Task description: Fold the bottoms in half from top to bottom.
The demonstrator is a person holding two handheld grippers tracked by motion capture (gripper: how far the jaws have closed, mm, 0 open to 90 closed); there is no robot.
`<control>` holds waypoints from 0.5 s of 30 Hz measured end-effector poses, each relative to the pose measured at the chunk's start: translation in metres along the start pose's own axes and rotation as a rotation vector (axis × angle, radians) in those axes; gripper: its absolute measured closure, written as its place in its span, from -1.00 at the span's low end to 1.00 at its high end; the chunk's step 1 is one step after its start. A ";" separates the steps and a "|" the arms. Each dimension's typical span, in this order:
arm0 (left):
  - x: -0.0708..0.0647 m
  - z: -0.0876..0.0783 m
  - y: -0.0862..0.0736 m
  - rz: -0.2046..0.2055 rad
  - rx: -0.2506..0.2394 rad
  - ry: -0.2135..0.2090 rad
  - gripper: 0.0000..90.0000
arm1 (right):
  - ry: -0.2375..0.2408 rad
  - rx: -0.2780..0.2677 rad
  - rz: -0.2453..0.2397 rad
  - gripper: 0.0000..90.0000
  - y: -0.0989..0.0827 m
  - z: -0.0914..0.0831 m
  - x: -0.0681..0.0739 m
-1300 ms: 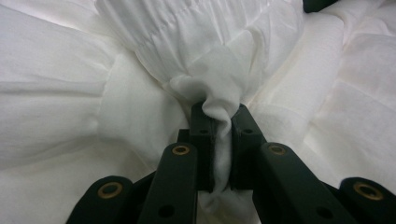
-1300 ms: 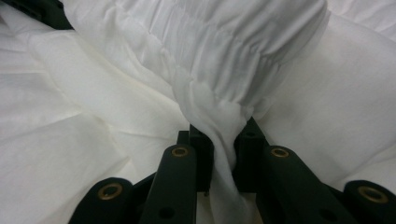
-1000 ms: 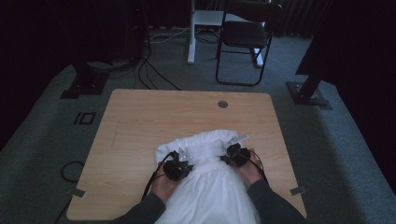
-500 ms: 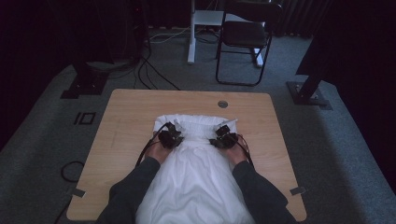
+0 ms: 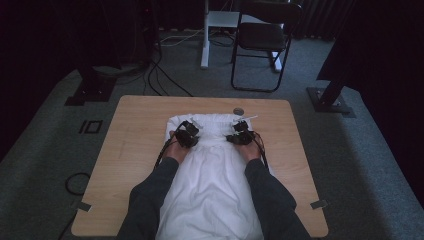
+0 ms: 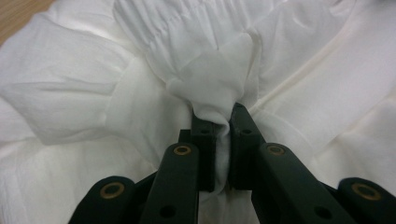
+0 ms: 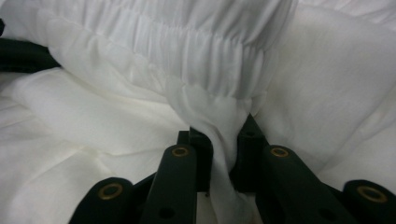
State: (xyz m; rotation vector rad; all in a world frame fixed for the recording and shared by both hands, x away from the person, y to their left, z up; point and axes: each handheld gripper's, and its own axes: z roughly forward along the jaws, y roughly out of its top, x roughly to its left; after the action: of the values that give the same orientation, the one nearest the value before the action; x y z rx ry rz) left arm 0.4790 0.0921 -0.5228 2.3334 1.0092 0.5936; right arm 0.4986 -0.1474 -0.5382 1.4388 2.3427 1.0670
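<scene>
Pinching white garment (image 5: 210,170) (gathered waistband): left tongs (image 6: 222,123), right tongs (image 7: 224,133).

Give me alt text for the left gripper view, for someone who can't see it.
Two black jaws of the left gripper rise from the bottom edge, pinched shut on a bunched fold of a white garment. The garment's gathered elastic band runs across the top, and a sliver of wooden table shows at the upper left.

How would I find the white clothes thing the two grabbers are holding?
Look at the wooden table in the middle of the grey carpeted floor. Down its middle, from the person's edge toward the far side, lies a white garment. It is the soft white cloth with a gathered elastic band at its far end, pinched by the left gripper and the right gripper.
</scene>
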 end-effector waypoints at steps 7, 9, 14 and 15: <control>0.020 -0.075 0.025 -0.095 -0.258 -0.067 0.91 | 0.037 -0.192 -0.072 0.84 0.024 -0.064 0.011; 0.018 -0.100 0.035 -0.073 -0.321 -0.067 0.93 | 0.022 -0.260 -0.105 0.84 0.034 -0.090 0.018; 0.007 -0.154 0.044 -0.041 -0.435 -0.079 0.94 | 0.018 -0.400 -0.171 0.85 0.044 -0.145 0.034; 0.004 -0.160 0.042 -0.036 -0.447 -0.085 0.94 | 0.026 -0.406 -0.185 0.85 0.043 -0.152 0.037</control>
State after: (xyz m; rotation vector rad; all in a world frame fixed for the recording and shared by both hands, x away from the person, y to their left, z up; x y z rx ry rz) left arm 0.4116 0.1169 -0.3739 1.9259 0.7829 0.6265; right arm 0.4333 -0.1772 -0.3926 1.0456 2.0648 1.4080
